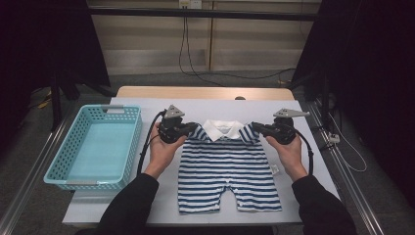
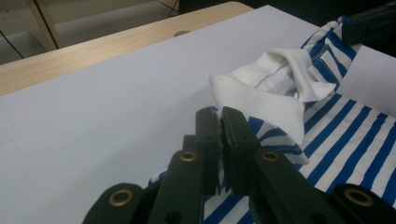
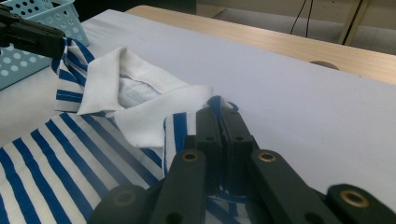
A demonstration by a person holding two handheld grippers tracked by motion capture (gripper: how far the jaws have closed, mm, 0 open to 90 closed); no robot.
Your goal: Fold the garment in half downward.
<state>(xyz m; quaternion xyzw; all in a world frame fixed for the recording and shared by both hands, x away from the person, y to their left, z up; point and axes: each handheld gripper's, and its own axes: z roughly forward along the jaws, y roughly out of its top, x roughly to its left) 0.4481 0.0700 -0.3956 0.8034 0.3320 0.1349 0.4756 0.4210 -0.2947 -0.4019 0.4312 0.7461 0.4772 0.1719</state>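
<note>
Here, a white table (image 1: pixel 313 161) spreads out in front of me, with a strip of bare wood (image 1: pixel 205 92) along its far edge. At its left end stands a turquoise basket (image 1: pixel 62 169) with perforated walls, well apart from my hands.

In the middle of the table lies the romper (image 1: pixel 229 171), striped blue and white, with short sleeves, short legs and a white collar (image 1: pixel 222 129). It rests flat on its back with the collar toward the far edge and the legs toward me. A small white tag (image 1: pixel 275 170) sticks out from its right side seam.

My arms, in black sleeves, come in from the near edge, one on each side of the romper. My left hand (image 1: pixel 161 149) holds the left gripper (image 1: pixel 195 128) at the romper's left shoulder. In the left gripper view the two black jaws are pressed together on striped cloth just beside the collar (image 2: pixel 261 100), and the fabric bunches up beneath them.

My right hand (image 1: pixel 289 155) holds the right gripper (image 1: pixel 255 127) at the other shoulder. In the right gripper view its jaws are likewise clamped on the striped edge of the romper (image 3: pixel 56 158), next to the folded collar (image 3: pixel 140 100), with the left gripper (image 3: pixel 32 37) and the basket (image 3: pixel 42 14) beyond.

A black cable (image 1: pixel 147 147) trails from each gripper toward me.
</note>
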